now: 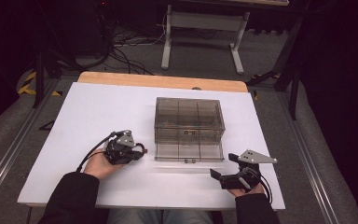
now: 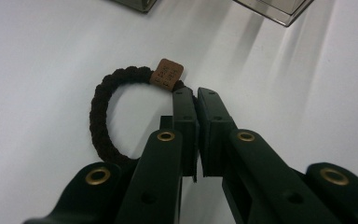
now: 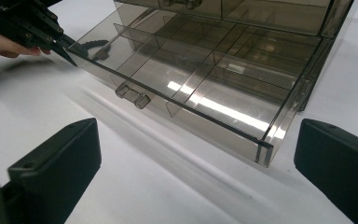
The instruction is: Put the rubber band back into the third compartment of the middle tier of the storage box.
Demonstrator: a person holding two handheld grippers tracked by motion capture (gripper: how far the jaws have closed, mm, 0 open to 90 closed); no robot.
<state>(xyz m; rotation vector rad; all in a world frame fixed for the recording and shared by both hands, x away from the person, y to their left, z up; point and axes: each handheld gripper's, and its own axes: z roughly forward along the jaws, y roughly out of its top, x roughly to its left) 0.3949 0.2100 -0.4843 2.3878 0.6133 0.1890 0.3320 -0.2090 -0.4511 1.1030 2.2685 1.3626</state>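
Note:
A dark brown braided hair tie (image 2: 98,107) with a small tan tag (image 2: 167,73) lies on the white table, left of the drawer. My left gripper (image 2: 196,91) is shut on the band just beside the tag. From above, the left gripper (image 1: 137,150) sits close to the open drawer's left end. A smoky clear drawer box (image 1: 189,116) stands mid-table with its bottom drawer (image 1: 189,151) pulled out, the divided compartments (image 3: 205,79) bare. My right gripper (image 1: 223,165) rests open near the drawer's right front corner, nothing between its jaws (image 3: 198,135).
The white tabletop (image 1: 74,140) spreads wide to the left and front. A wooden strip (image 1: 163,81) runs along its far edge. Beyond stand a white desk frame (image 1: 200,28) and floor cables. The drawer handle (image 3: 131,95) faces the person.

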